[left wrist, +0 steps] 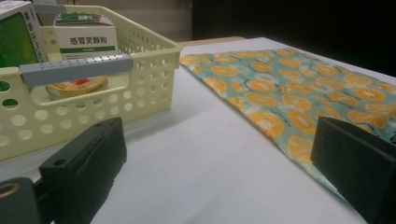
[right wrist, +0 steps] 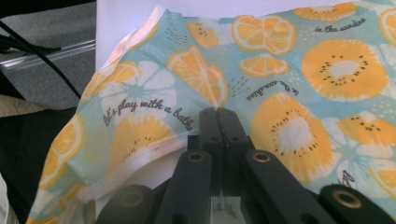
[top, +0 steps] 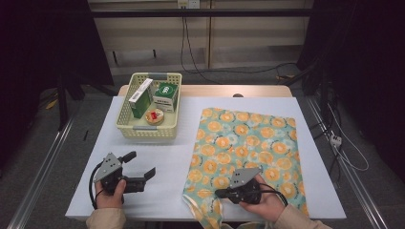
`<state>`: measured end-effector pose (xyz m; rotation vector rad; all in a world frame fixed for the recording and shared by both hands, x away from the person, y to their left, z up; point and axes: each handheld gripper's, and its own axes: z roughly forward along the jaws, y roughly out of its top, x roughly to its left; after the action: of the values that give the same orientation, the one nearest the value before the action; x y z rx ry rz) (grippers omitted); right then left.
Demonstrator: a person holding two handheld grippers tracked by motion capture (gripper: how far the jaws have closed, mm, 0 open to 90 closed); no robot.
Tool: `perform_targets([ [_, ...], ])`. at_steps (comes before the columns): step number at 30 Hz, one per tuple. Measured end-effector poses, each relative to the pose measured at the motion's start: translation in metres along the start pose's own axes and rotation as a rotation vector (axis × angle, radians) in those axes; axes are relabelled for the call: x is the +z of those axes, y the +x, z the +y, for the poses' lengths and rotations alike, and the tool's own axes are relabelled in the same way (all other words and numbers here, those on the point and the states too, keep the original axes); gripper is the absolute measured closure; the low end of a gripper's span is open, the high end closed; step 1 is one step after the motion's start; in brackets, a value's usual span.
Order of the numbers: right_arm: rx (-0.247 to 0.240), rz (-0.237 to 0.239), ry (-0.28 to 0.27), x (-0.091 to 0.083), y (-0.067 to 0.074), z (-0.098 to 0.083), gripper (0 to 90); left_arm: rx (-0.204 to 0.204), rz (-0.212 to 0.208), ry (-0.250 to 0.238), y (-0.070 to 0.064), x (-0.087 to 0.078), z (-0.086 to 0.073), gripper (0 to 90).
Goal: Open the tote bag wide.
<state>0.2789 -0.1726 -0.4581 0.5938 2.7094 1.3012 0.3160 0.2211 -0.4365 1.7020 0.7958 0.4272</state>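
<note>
At table's near edge, right hand-held gripper [top: 220, 193] pinching fruit-print cloth [top: 248, 143] near its front-left corner; jaws pressed together.

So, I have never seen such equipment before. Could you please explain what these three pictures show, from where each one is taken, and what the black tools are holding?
A person sits at a white table and holds a hand-held tool with two black jaws in each hand. The high view looks down from above. The other two pictures come from small cameras riding on the tools, looking along the jaws.

On the table lies a cloth printed with orange fruit slices, and a pale yellow basket holding two boxes and a small round tin.

The right gripper has its jaws shut on the cloth, pinching a fold near the corner closest to the person. The left gripper is open, holds nothing, and points toward the basket and cloth.
</note>
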Motion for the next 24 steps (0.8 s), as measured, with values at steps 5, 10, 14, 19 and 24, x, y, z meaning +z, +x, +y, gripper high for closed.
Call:
perform_targets([
  [5, 0.039, -0.003, -0.01, 0.001, -0.008, 0.002, 90.0, 0.011, -0.006, 0.004, -0.001, 0.001, 0.001, 3.3],
  [10, 0.065, -0.043, -0.026, 0.001, -0.018, 0.009, 90.0, 0.011, -0.004, 0.005, -0.001, 0.001, 0.001, 3.3],
  [14, 0.066, -0.062, -0.023, 0.001, -0.028, 0.014, 90.0, 0.008, -0.005, 0.008, -0.001, 0.001, 0.0, 3.3],
  [19, 0.108, -0.092, -0.019, 0.005, -0.051, 0.023, 90.0, 0.014, -0.008, 0.002, -0.002, 0.001, 0.001, 3.3],
  [24, 0.122, -0.123, -0.006, 0.005, -0.069, 0.041, 90.0, 0.011, -0.013, 0.004, -0.003, 0.002, 0.001, 3.3],
])
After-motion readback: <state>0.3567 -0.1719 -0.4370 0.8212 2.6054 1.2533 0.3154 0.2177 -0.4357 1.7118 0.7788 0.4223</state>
